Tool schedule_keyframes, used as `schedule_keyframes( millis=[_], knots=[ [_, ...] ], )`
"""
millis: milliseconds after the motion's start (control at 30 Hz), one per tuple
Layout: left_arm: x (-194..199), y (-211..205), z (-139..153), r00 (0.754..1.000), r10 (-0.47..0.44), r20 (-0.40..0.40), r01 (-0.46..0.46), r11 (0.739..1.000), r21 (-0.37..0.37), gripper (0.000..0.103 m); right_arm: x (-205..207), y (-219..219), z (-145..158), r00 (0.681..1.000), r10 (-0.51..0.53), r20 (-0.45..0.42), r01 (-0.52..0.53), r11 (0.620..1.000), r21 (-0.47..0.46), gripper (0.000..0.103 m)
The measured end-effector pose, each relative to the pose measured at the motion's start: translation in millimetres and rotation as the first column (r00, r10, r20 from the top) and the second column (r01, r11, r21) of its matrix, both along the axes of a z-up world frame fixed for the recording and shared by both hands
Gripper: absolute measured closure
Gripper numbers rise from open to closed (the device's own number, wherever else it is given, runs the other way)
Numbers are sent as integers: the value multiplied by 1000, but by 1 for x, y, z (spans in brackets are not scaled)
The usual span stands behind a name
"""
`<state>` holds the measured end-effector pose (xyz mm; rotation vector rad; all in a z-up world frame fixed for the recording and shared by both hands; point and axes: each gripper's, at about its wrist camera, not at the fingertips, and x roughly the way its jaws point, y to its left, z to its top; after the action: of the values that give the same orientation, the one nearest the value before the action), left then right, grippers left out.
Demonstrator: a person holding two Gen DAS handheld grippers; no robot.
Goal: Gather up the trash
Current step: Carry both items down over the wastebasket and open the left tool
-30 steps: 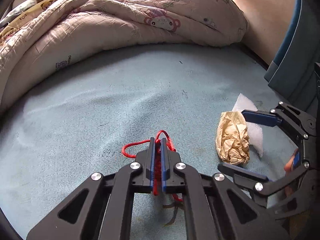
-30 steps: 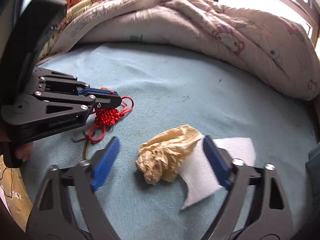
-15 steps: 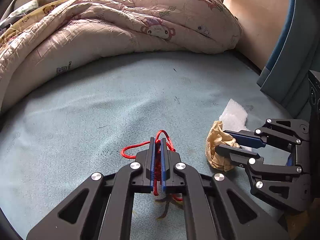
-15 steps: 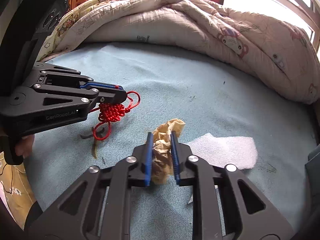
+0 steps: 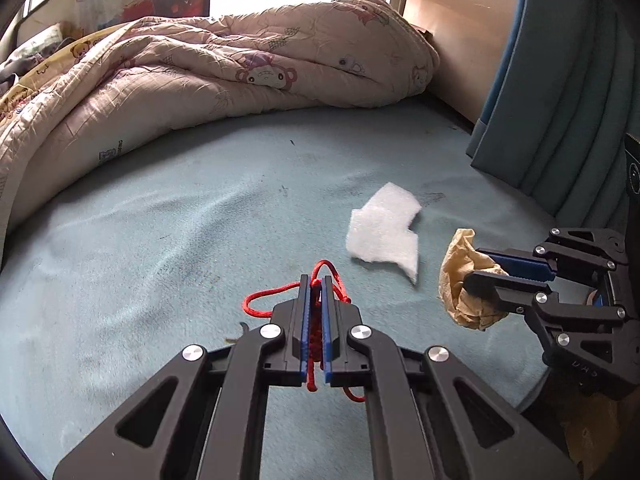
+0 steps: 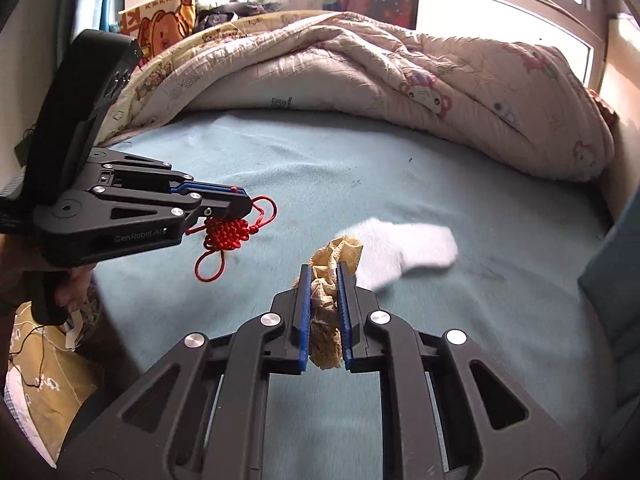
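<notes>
My left gripper [image 5: 316,280] is shut on a red knotted cord ornament [image 5: 316,320] and holds it above the blue bed sheet [image 5: 160,240]; in the right wrist view the left gripper [image 6: 246,202] shows at the left with the ornament [image 6: 226,232] hanging from it. My right gripper [image 6: 323,270] is shut on a crumpled tan paper wad [image 6: 332,272], lifted off the sheet; it shows in the left wrist view [image 5: 472,270] with the wad [image 5: 460,280]. A white foam piece [image 5: 384,232] lies on the sheet beyond both, also in the right wrist view [image 6: 412,250].
A bunched pink cartoon quilt [image 5: 220,80] fills the back of the bed. A blue padded panel [image 5: 560,100] stands at the right. A wooden wall [image 5: 460,20] is behind it. A tan patterned bag [image 6: 44,368] sits below the bed's left edge.
My right gripper closed on the paper wad and lifted it off the foam piece. Both grippers rose with their loads. The foam piece now lies uncovered.
</notes>
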<state>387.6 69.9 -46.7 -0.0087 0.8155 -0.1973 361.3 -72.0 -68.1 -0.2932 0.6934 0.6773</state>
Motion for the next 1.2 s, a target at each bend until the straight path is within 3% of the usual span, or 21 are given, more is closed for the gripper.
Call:
schedule_keyframes(
  millis=[267,500,667,833,1033,1200],
  knots=[
    [-88,-35,0,999,-35,16,35,999,-6,99,-102,-40,-9,999,26,-23,-25,999,44,92],
    [-178,-62,-36,999,-54,-10,54,999,-9,99,-174,-76,-49,998,38,-41,-36,998,45,92],
    [-232,-85,-90,997,-71,-25,70,997,-32,99,-204,-97,-104,996,30,-89,-27,999,36,92],
    [-253,-108,-171,993,-100,-64,98,994,-42,99,-214,-105,-175,986,19,-164,-19,1000,0,92],
    [-242,-116,-259,987,-97,-127,89,994,-63,99,-198,-111,-250,974,-18,-228,6,999,-51,92],
    [-224,-117,-306,975,-109,-191,99,993,-65,99,-175,-111,-273,961,-35,-273,22,999,-49,92]
  ],
)
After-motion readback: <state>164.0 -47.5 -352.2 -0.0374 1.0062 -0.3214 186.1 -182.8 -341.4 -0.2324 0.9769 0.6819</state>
